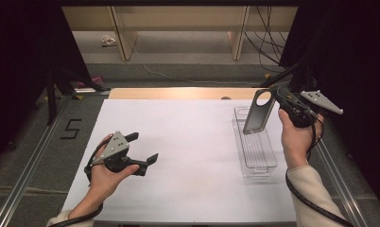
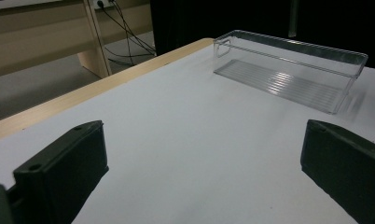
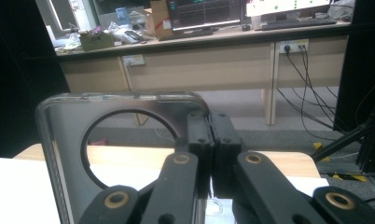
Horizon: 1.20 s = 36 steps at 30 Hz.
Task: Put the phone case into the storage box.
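My right gripper (image 1: 275, 96) is shut on the top edge of a dark phone case (image 1: 258, 112) with a large round camera hole, which hangs in the air above the far end of a clear plastic tray (image 1: 268, 163). In the right gripper view the phone case (image 3: 64, 140) stands to the left of the closed jaws of that gripper (image 3: 210, 137), pinched at its rim. My left gripper (image 1: 142, 147) is open, held low over the left half of the white table (image 1: 188, 142) with nothing between its jaws. From the left gripper view, the tray (image 2: 288, 70) lies ahead, empty.
The white mat covers a wooden table whose far edge (image 1: 178, 92) shows bare wood. Metal rails (image 1: 32, 156) run along both sides on the floor. Desks and cables (image 1: 268, 47) stand beyond the table.
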Motion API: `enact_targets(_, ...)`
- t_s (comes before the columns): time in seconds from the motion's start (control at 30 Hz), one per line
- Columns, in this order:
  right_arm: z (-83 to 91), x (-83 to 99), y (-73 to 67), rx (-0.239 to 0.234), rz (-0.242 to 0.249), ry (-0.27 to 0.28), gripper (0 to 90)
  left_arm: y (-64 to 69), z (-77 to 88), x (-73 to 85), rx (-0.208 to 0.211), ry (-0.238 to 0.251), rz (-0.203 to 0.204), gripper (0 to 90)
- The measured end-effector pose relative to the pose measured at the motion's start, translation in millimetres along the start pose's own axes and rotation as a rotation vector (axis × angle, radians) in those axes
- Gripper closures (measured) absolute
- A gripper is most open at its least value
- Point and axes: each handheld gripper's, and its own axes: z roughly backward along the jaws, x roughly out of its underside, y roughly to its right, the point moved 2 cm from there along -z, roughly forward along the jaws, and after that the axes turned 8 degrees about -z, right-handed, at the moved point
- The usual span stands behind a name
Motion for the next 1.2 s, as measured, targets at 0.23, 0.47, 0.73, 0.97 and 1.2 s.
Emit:
enact_targets(0.23,0.1,-1.5,1.6,0.004,-0.003,0.005,89.1,0.0,-0.1,0.0,-0.001,0.0,0.0,0.0)
enact_targets(0.47,-0.8,-1.1,3.0,0.008,-0.005,0.002,89.1,-0.3,0.1,0.0,-0.002,0.0,-0.001,0.0)
enact_targets(0.73,-1.8,-1.6,5.3,0.014,0.0,0.005,89.1,0.1,-0.3,0.1,0.0,0.0,0.002,0.0)
enact_targets(0.97,-3.0,-2.4,6.7,0.017,0.0,0.006,89.1,0.0,-0.5,0.3,0.0,-0.001,0.002,0.0)
enact_targets(1.2,-4.7,-1.9,7.2,0.019,0.001,0.003,89.1,-0.1,-0.4,0.4,-0.001,-0.002,0.001,0.0)
